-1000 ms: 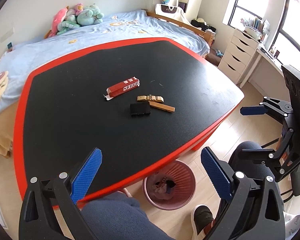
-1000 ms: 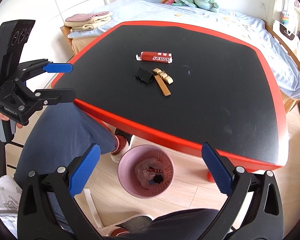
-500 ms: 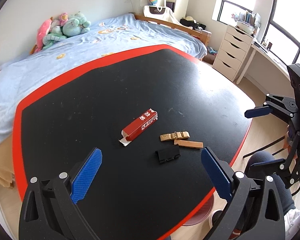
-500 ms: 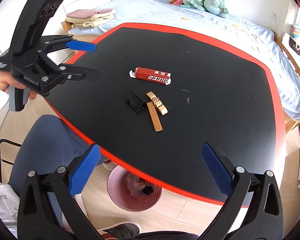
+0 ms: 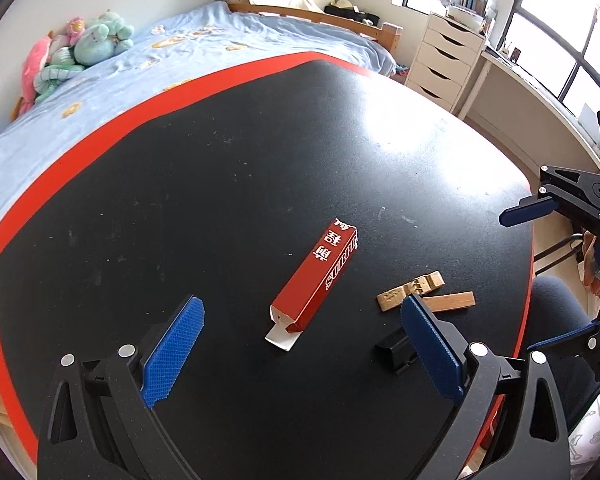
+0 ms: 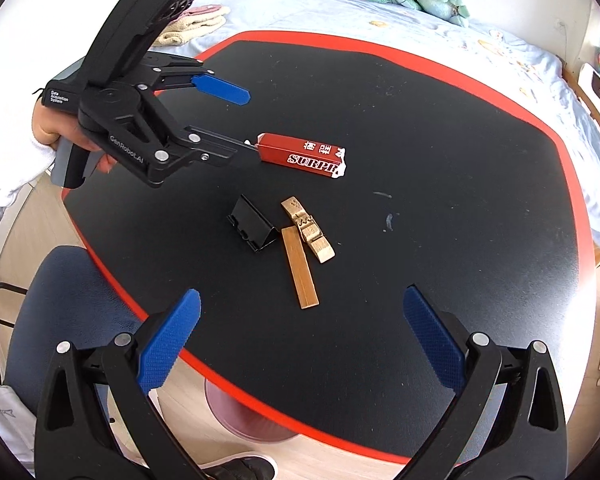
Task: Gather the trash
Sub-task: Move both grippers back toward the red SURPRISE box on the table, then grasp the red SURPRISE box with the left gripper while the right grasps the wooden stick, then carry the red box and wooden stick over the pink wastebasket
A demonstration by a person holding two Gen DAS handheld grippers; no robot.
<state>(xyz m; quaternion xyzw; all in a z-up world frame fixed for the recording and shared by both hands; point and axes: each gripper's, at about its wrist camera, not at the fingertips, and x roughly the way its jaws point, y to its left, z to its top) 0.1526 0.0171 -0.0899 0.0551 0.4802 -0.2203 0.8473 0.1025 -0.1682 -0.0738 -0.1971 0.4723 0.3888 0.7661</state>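
A blue-sheeted bed (image 5: 148, 68) fills the upper left of the left wrist view, with plush toys (image 5: 76, 52) piled at its head; a white chest of drawers (image 5: 444, 60) stands at the upper right under the window. The black table with a red rim (image 5: 180, 184) takes up the middle of both views. Under its near edge, at the bottom centre of the right wrist view, part of a pink waste bin (image 6: 244, 416) shows, mostly hidden by the tabletop.

The left gripper (image 5: 300, 344) sits low in its own frame with its blue pads spread wide; in the right wrist view it comes in from the upper left, its lower finger tip just at the left end of the red carton (image 6: 302, 155). The right gripper (image 6: 300, 340) is also spread wide, over the near edge of the table with nothing between its pads.

The red carton lies at the centre of the left wrist view, between the two left fingers and beyond their tips, its torn white flap toward the camera. Right of it lie a gold clip piece (image 5: 410, 291) and a wooden strip (image 5: 450, 302), touching each other. The black binder clip (image 5: 394, 350) sits just beside them, partly covered by the left gripper's right-hand finger.
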